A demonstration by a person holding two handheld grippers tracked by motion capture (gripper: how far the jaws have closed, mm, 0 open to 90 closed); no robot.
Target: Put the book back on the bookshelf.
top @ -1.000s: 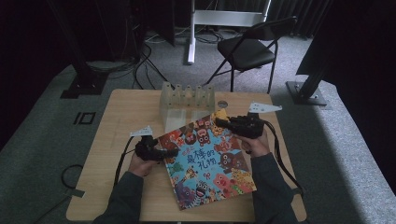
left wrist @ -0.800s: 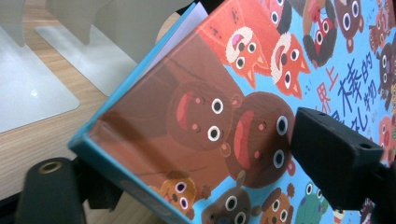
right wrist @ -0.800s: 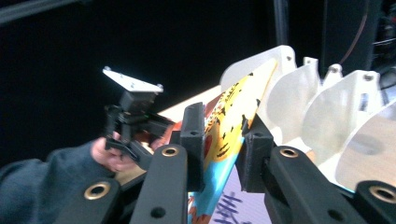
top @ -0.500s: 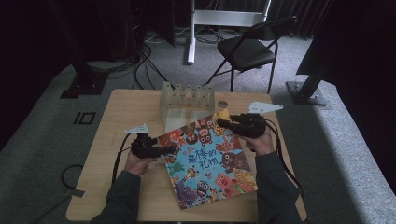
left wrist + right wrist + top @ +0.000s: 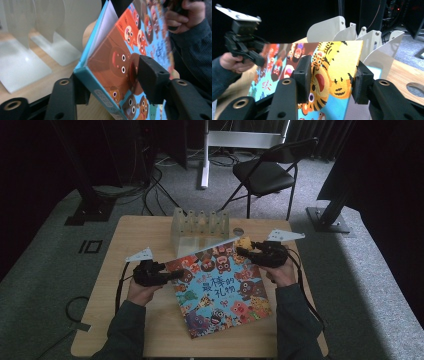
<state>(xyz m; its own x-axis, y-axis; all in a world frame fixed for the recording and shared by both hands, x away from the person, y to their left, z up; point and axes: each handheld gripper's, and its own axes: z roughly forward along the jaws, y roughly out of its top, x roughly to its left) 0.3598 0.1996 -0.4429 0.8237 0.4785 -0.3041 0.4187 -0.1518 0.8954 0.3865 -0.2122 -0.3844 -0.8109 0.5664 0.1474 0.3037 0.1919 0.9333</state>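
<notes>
A colourful picture book (image 5: 220, 290) is tilted up off the wooden table (image 5: 135, 235), its far edge raised. My left gripper (image 5: 175, 275) is at the book's left corner by the spine. Its jaws have just been closing, and in the left gripper view the gripper (image 5: 113, 85) is shut on the book (image 5: 115, 42), one pad on the cover. My right gripper (image 5: 242, 251) is at the book's far right corner. Its jaws have just been opening, and the gripper (image 5: 330, 77) stands open around the tiger corner of the book (image 5: 337, 57).
A white divider rack (image 5: 200, 225) stands just behind the book at the table's far side, close to both grippers. A round hole (image 5: 239, 231) is in the tabletop beside it. A black folding chair (image 5: 265, 175) stands beyond the table.
The left gripper's jaws have closed onto the book's corner and the hand has risen, tilting the book up. The right gripper's jaws have opened at the far right corner.
</notes>
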